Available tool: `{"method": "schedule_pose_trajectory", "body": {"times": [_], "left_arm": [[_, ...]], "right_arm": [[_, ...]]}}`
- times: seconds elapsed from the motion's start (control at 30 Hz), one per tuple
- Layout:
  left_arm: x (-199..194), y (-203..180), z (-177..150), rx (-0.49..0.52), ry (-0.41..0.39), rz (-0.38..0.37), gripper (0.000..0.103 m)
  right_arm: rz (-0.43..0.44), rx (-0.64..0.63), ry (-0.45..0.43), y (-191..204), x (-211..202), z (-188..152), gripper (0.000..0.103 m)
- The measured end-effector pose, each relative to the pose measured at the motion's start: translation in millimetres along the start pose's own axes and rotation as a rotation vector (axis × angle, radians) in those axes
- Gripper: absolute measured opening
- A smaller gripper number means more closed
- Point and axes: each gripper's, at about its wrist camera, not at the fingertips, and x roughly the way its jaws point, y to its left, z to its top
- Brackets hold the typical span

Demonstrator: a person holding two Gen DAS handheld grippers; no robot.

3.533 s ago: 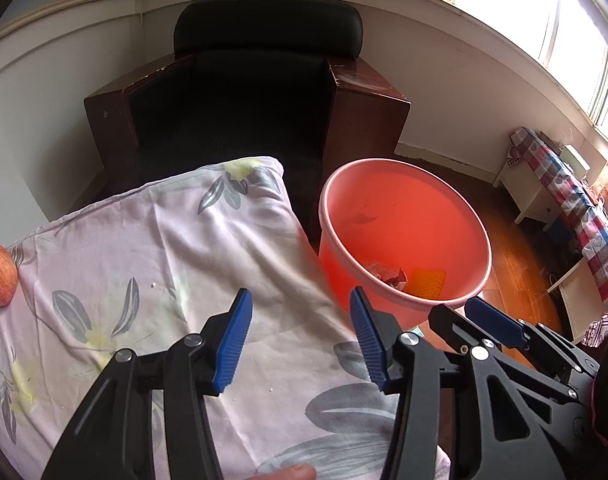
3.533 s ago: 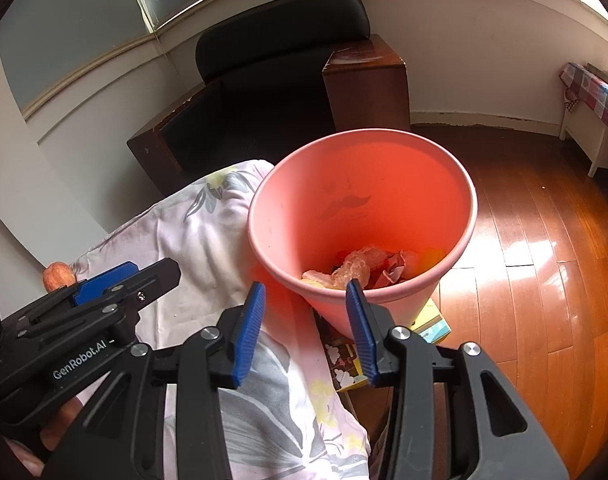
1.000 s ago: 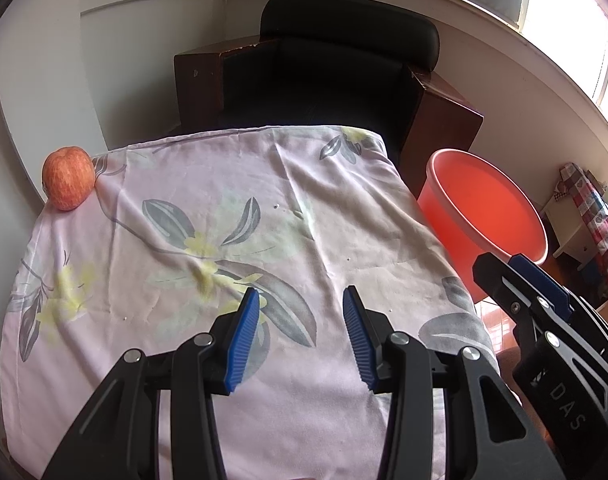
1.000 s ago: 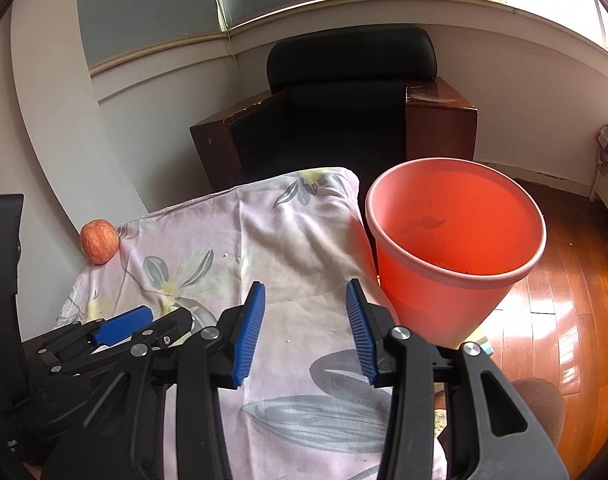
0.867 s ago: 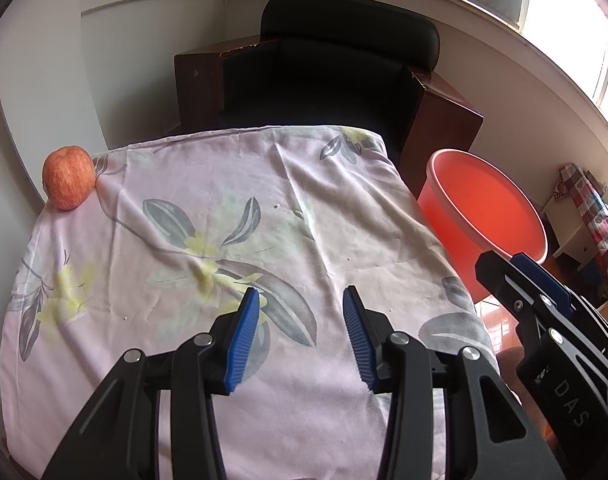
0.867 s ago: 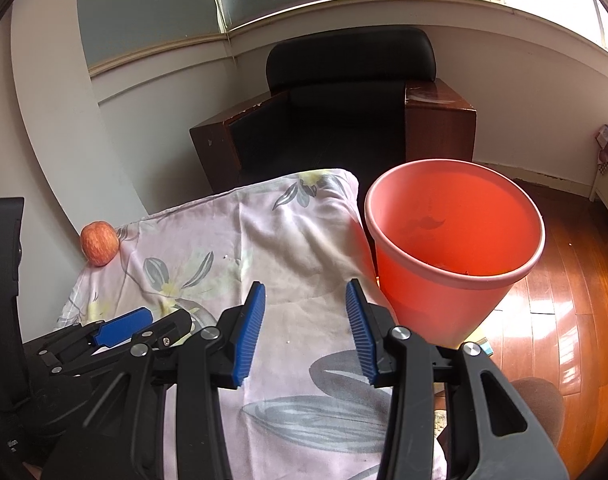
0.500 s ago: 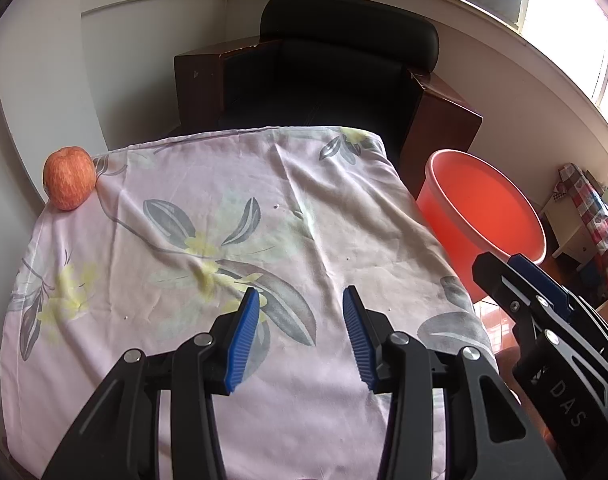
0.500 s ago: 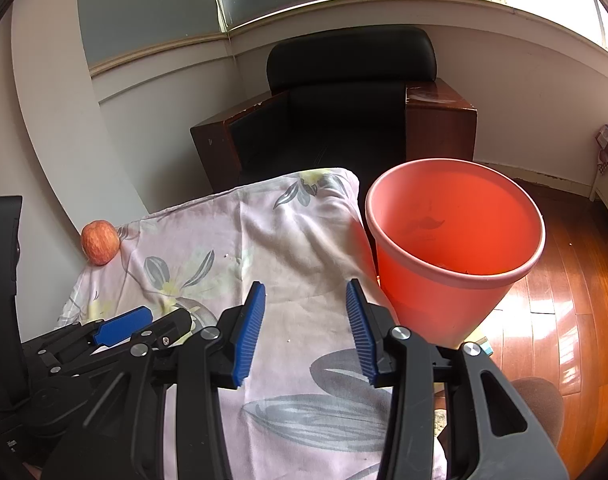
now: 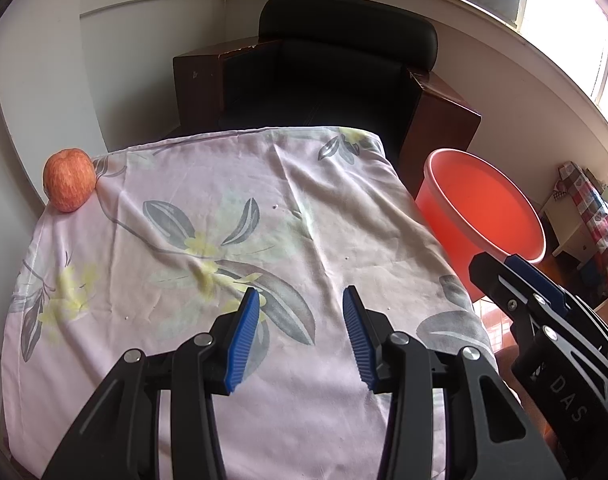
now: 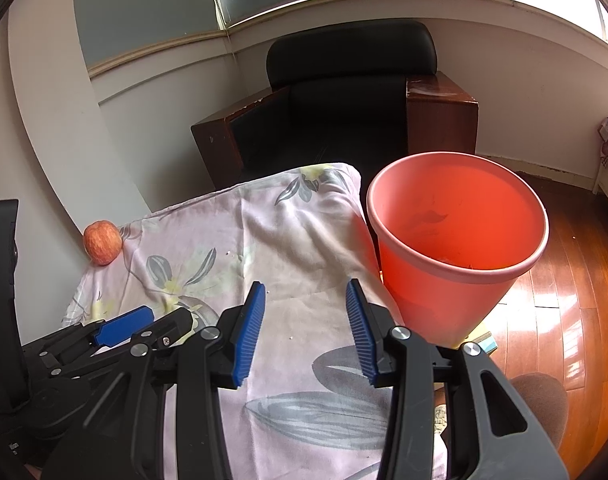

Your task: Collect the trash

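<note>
Hiding the table completely, a pale floral cloth (image 9: 232, 216) drapes over its top and down its sides, so the surface beneath cannot be made out. Beyond the far edge stands a dark armchair (image 10: 344, 92) with brown wooden sides, its seat lost in shadow. At the table's right edge, on the wooden floor (image 10: 564, 304), sits a red bin (image 10: 456, 232); from the right wrist view only its inner wall and a sliver of something at the bottom show, too little to name. Three and a half seconds ago that camera looked straight into it and crumpled scraps lay at the bottom; both cameras have since pulled back over the table, and nothing has shifted in the last second. Under the bin a flat packet is cut off by the bin wall.

The left gripper (image 9: 300, 336) hovers over the near part of the cloth, jaws standing wide with nothing between them. The right gripper (image 10: 304, 328) hangs over the near right edge beside the bin, jaws likewise parted and empty. An apple (image 9: 69, 179) rests on the far left corner, against the wall. A few tiny crumbs (image 9: 275, 207) dot the cloth.
</note>
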Motion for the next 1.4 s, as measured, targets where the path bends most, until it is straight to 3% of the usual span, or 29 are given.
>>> {"method": "schedule_pose_trajectory", "body": {"times": [1.4], "left_arm": [[1.1, 5.4, -1.9, -0.008, 0.013, 0.009, 0.043]], "right_arm": [[-0.001, -0.001, 0.013, 1.1, 0.7, -2.1, 0.042]]}}
